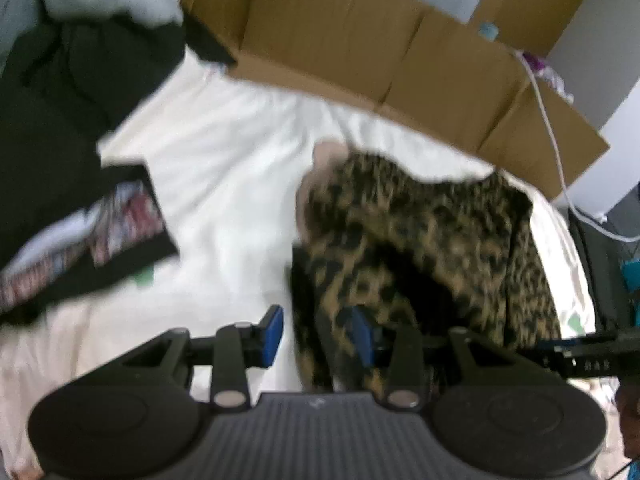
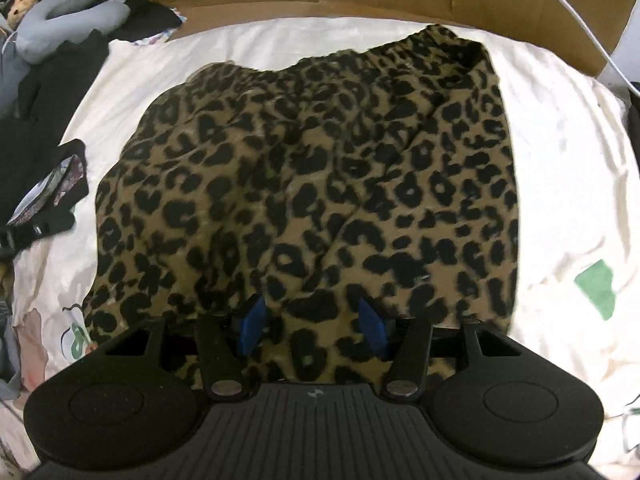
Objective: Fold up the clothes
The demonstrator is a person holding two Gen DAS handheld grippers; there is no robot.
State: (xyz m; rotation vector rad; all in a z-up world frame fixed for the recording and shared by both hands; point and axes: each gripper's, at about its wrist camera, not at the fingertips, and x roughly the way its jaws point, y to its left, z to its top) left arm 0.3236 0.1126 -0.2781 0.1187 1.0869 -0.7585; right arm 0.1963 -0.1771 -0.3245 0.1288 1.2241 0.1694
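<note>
Each fisheye view looks forward and steeply downward along its own fingers, which occupy the lower centre of the frame, onto a white bed cover [image 2: 560, 152]. The right wrist view sits close above the leopard-print garment [image 2: 312, 168], which fills the frame centre. The left wrist view shows the same garment [image 1: 420, 232] at centre right, sharing the cardboard [image 1: 340, 40] along the top and dark clothes [image 1: 60, 120] at left.

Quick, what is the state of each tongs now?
Left tongs: open, leopard cloth by the right pad, grip cannot be told.
Right tongs: open over the cloth, pads not pressing it.
</note>
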